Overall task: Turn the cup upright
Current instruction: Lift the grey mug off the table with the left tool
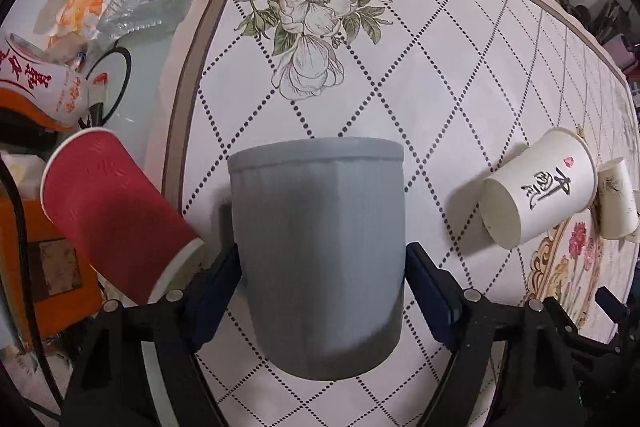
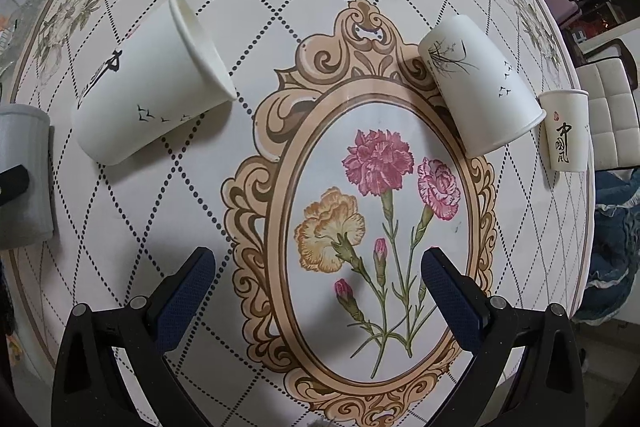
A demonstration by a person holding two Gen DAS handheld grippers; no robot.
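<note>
The grey cup [image 1: 320, 259] fills the near middle of the left wrist view, pinched between the blue fingers [image 1: 218, 291] of the left gripper [image 1: 322, 287], one pressing on each side of its wall. It is a matte, finely ribbed grey, slightly wider at the far end, where a thin raised band rings it; the near end is rounded and in shadow (whether that far end is the mouth or the base cannot be told). It sits over the tablecloth [image 1: 280, 131], at its left part, below the printed grey flower [image 1: 316, 23].

Just left of it a red cup [image 1: 112, 219] lies tilted at the table's edge, white rim toward the camera. To the right a white cup [image 1: 540, 187] with black lettering lies on its side, base facing the camera.

In the right wrist view the right gripper [image 2: 318, 287] is spread wide with nothing between its fingers, above the flower oval [image 2: 380, 227]. A second white cup [image 2: 484, 87] lies on its side near a small upright cup [image 2: 566, 133].
</note>
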